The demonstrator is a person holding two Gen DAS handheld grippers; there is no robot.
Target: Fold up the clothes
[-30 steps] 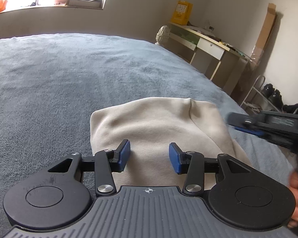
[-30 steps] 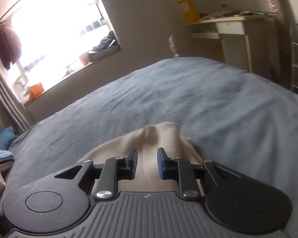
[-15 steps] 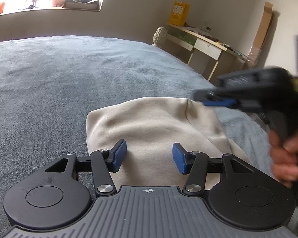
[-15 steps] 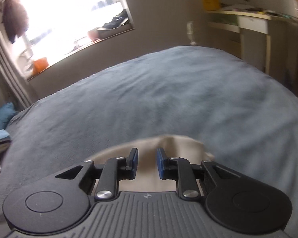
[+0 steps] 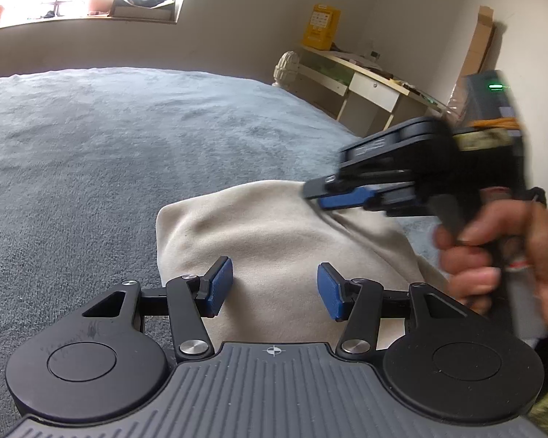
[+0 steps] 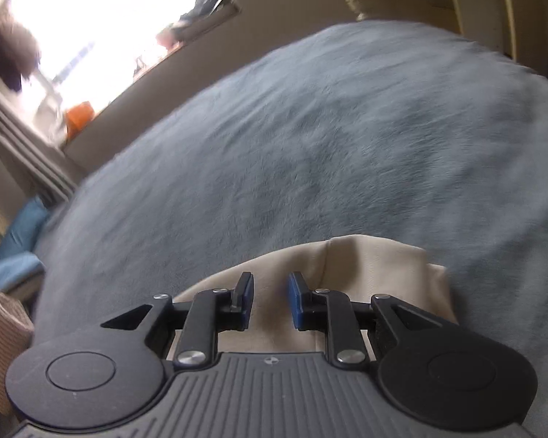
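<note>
- While the cream garment (image 5: 274, 241) lies folded on the grey-blue bedcover (image 5: 91, 153), we hold our left gripper (image 5: 275, 287) over its near part, blue pads (image 5: 221, 284) set moderately wide with nothing between them; whether they touch the cloth below we cannot tell.
- Ahead and to the right of that gripper, our right gripper (image 5: 321, 197) reaches in from the side, carried by our right hand (image 5: 493, 252), its tips over the garment's far right corner.
- In its own view the right gripper (image 6: 270, 299) shows a narrow gap between its pads (image 6: 296, 297), empty, with the garment (image 6: 365, 266) directly beneath and just ahead.
- Whether those tips touch the cloth is unclear: the tool is blurred in the left view.
- The garment's near edge is hidden under both gripper bodies.
- Beyond the bed, right of the left gripper, stands a desk (image 5: 365, 84); the right view is smeared.
</note>
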